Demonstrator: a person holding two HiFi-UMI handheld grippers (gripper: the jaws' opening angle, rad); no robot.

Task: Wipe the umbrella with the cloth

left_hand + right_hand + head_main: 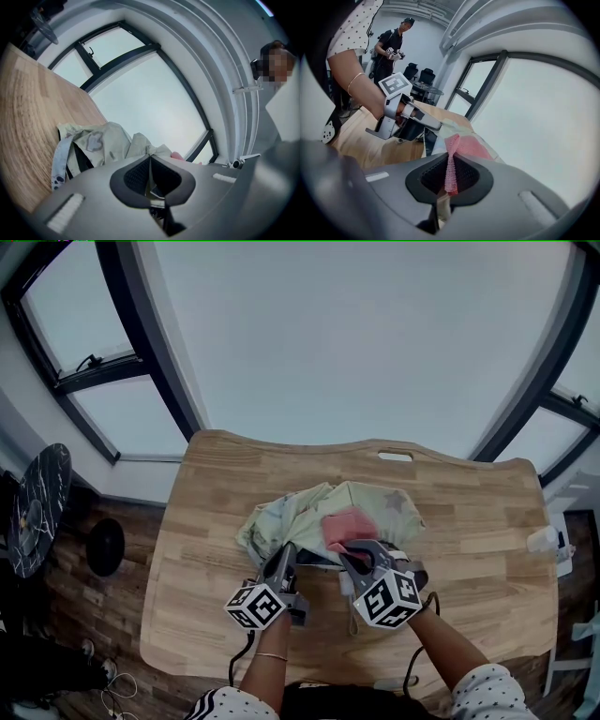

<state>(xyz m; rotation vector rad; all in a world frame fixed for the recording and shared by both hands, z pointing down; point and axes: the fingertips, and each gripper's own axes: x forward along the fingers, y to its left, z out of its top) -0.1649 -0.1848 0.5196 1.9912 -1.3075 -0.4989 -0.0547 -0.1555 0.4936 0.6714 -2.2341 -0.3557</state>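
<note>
A folded pale green patterned umbrella (309,517) lies crumpled in the middle of the wooden table (206,521). My left gripper (285,557) is shut on the umbrella's near edge; its fabric (108,143) runs pinched between the jaws in the left gripper view. My right gripper (354,555) is shut on a pink cloth (349,526), which rests on top of the umbrella. In the right gripper view the pink cloth (461,147) is clamped between the jaws and spreads forward over the umbrella (440,129), with the left gripper (436,125) at the left.
The table's far edge has a handle slot (395,456). Large windows (356,343) stand beyond it. A round dark side table (37,507) is at the left, a white object (546,540) at the table's right edge. A person (391,49) stands in the background.
</note>
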